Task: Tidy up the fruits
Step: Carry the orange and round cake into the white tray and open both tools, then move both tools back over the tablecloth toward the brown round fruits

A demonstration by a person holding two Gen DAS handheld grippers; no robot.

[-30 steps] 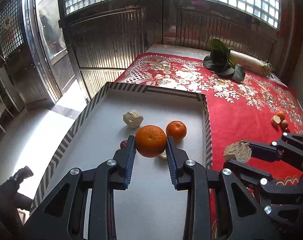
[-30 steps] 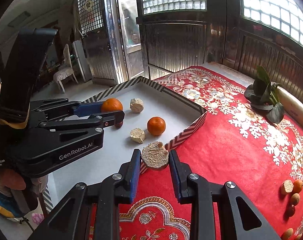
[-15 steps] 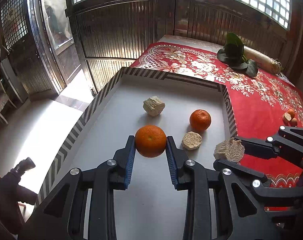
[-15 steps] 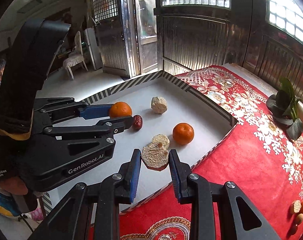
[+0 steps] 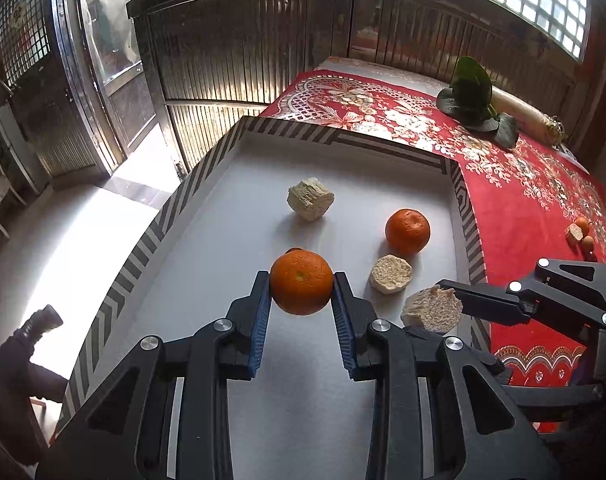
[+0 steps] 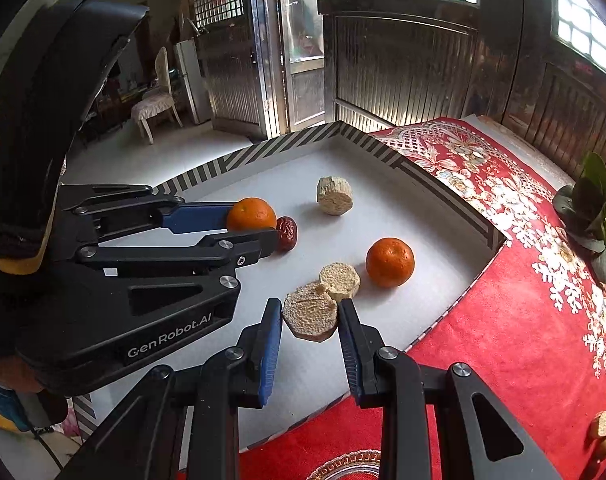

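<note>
My left gripper (image 5: 302,286) is shut on an orange (image 5: 301,282) and holds it just above the white tray (image 5: 343,152); it also shows in the right wrist view (image 6: 251,214). My right gripper (image 6: 310,314) is shut on a beige round chunk (image 6: 310,317), held over the tray near its right rim. In the tray lie a second orange (image 6: 390,262), a beige round piece (image 6: 339,281), a beige block (image 6: 334,195) and a red date (image 6: 287,233).
The tray has a striped rim (image 6: 443,192) and sits on a red floral cloth (image 6: 523,320). Small fruits (image 6: 603,428) lie on the cloth at the right. A leafy plant (image 5: 475,100) stands at the back. The floor drops off left of the tray.
Both grippers moved further over the tray with their loads. The right gripper's chunk went from above the rim to inside the tray area, beside the beige round piece.
</note>
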